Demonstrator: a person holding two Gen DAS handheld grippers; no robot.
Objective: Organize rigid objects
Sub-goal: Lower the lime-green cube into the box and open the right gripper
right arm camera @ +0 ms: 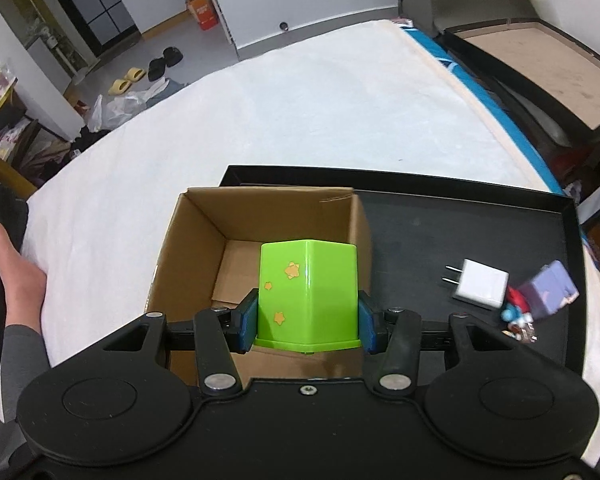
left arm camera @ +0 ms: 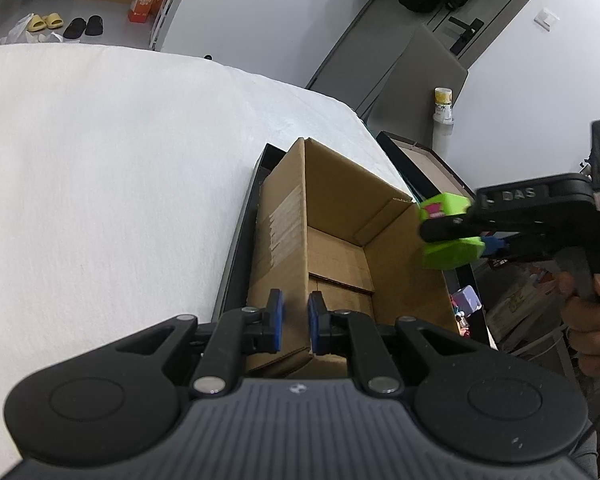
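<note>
An open cardboard box (left arm camera: 340,236) (right arm camera: 204,236) stands in a black tray (right arm camera: 500,232) on a white bed. My left gripper (left arm camera: 296,316) is shut on the box's near wall, blue pads on either side of it. My right gripper (right arm camera: 307,320) is shut on a green box with yellow stars (right arm camera: 308,296) and holds it above the cardboard box's right side; it also shows in the left wrist view (left arm camera: 450,232), just over the box's right rim. The cardboard box looks empty inside.
On the tray's right part lie a white plug adapter (right arm camera: 480,284), a purple block (right arm camera: 548,288) and small toy figures (right arm camera: 516,316). The white bed cover (left arm camera: 100,180) spreads left and beyond. A dark side table (right arm camera: 540,52) stands past the bed.
</note>
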